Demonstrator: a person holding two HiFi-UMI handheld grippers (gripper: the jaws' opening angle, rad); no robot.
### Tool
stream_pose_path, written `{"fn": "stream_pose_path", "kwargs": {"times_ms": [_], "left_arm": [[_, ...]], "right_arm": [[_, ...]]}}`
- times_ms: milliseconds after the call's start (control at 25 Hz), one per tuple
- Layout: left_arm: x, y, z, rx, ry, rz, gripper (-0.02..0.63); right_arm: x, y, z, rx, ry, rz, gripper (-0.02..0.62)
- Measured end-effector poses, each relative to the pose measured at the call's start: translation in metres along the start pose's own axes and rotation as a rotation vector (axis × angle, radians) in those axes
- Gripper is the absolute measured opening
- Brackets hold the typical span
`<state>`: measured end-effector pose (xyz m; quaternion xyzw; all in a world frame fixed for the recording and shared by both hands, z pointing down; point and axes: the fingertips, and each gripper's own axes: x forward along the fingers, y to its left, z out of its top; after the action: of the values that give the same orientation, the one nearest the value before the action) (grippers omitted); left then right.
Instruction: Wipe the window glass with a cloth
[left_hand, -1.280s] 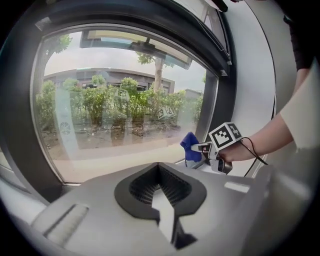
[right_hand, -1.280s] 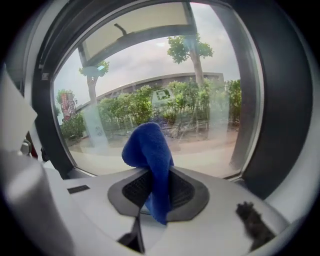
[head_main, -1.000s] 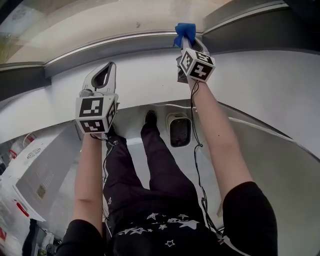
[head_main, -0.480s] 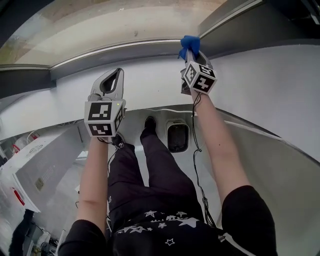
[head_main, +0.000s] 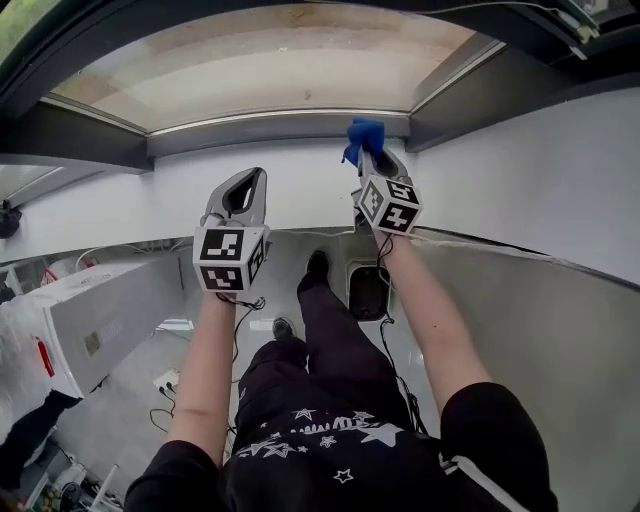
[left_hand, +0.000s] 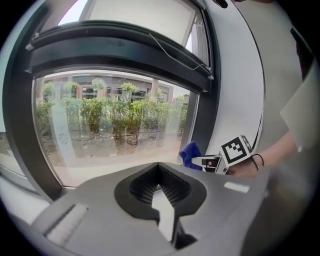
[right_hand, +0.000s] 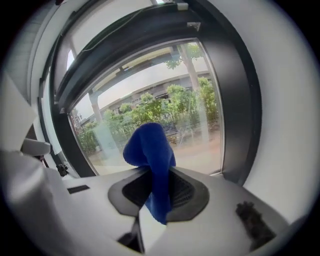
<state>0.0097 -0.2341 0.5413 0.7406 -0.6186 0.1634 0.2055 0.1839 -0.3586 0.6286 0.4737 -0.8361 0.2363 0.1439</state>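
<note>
The window glass fills the top of the head view, set in a dark frame. My right gripper is shut on a blue cloth, which sticks up just below the glass's lower right corner. In the right gripper view the cloth stands bunched between the jaws of the right gripper, in front of the glass. My left gripper is shut and holds nothing, lower and to the left, over the white wall. From the left gripper the glass and the cloth show.
A white wall runs under the window and to the right. A white cabinet stands low at the left. Cables and a socket lie on the floor by the person's legs. A dark roller bar crosses the window's top.
The head view has tilted up, so more of the window shows and both grippers sit lower in the picture. The right gripper keeps hold of the blue cloth.
</note>
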Motion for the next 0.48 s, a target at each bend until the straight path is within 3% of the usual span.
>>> {"fn": "stream_pose_path", "kwargs": {"times_ms": [280, 480], "left_arm": [[-0.090, -0.005, -0.013, 0.018, -0.013, -0.006, 0.009], [-0.161, -0.001, -0.020, -0.011, -0.046, 0.028, 0.009]], "right_arm": [[-0.054, 0.090, 0.030, -0.036, -0.070, 0.105, 0.075], [-0.106, 0.155, 0.033, -0.073, -0.091, 0.178, 0.075]]}}
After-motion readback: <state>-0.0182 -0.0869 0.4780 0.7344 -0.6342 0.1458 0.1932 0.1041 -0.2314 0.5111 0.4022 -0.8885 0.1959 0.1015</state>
